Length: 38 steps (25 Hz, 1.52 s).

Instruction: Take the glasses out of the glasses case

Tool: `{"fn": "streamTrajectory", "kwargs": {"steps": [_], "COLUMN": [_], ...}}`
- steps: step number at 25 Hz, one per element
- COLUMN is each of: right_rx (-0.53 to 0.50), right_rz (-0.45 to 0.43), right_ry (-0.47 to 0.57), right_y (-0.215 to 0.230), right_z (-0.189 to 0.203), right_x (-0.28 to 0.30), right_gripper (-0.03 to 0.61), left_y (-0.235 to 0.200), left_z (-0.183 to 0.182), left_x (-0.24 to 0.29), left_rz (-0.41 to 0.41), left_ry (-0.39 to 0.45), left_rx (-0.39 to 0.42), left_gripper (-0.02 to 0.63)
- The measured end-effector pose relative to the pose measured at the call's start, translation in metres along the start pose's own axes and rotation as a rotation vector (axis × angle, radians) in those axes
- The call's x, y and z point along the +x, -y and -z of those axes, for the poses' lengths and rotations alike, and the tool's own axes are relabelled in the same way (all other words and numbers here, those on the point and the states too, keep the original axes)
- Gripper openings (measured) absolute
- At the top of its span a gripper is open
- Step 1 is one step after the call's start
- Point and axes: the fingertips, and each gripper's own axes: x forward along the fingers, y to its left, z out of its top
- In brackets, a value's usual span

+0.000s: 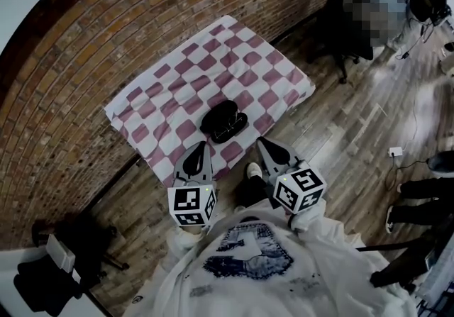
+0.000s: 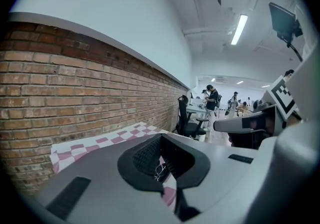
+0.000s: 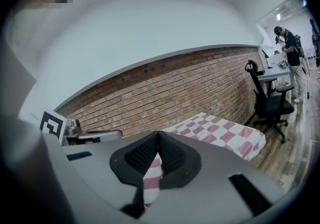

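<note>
Lying near the front edge of the pink-and-white checked cloth (image 1: 213,60), the black oval glasses case (image 1: 223,124) sits with its long axis running roughly across the person's front, its right end tipped slightly away. It looks open from above, with a pale glint inside. In the left gripper view, a thin wire outline seen low through the slit beneath the jaw tips is, I think, the glasses (image 2: 158,170), not yet lifted out. Both tools hang short of the table edge, well apart from each other, and the case lies ahead of them and between them. The left gripper (image 1: 201,147) has its jaws pressed together on nothing, and it points almost at the case's left end, so it seems the nearer of the two. The right gripper (image 1: 264,142) is likewise clenched and empty, aimed inward toward the case's right end. Beyond the table runs a red brick wall (image 1: 85,60), and a wooden plank floor (image 1: 340,131) spreads off to the right.
</note>
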Motion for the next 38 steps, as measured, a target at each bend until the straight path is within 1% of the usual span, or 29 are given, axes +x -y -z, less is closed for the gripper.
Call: {"fn": "streamTrajectory", "kwargs": {"steps": [6, 15, 25, 33, 38], "right_rx": [-0.004, -0.003, -0.001, 0.012, 0.014], "right_rz": [-0.016, -0.039, -0.058, -0.066, -0.067], "right_ry": [-0.002, -0.018, -0.034, -0.045, -0.050], "right_y": [0.022, 0.052, 0.076, 0.088, 0.093], "right_z": [-0.023, -0.044, -0.056, -0.058, -0.058], "right_x": [0.026, 0.056, 0.080, 0.088, 0.088], "right_gripper": [0.014, 0.014, 0.014, 0.014, 0.014], "left_y": [-0.008, -0.013, -0.019, -0.023, -0.020], "left_z": [-0.010, -0.021, -0.027, 0.004, 0.013], "left_x": [0.034, 0.076, 0.109, 0.127, 0.133], "left_rz": [-0.023, -0.043, -0.062, -0.022, 0.000], "left_ry": [-0.015, -0.030, -0.043, -0.158, -0.193], "left_rx": [-0.002, -0.007, -0.013, 0.017, 0.033], "left_gripper": [0.009, 0.009, 0.009, 0.011, 0.012]}}
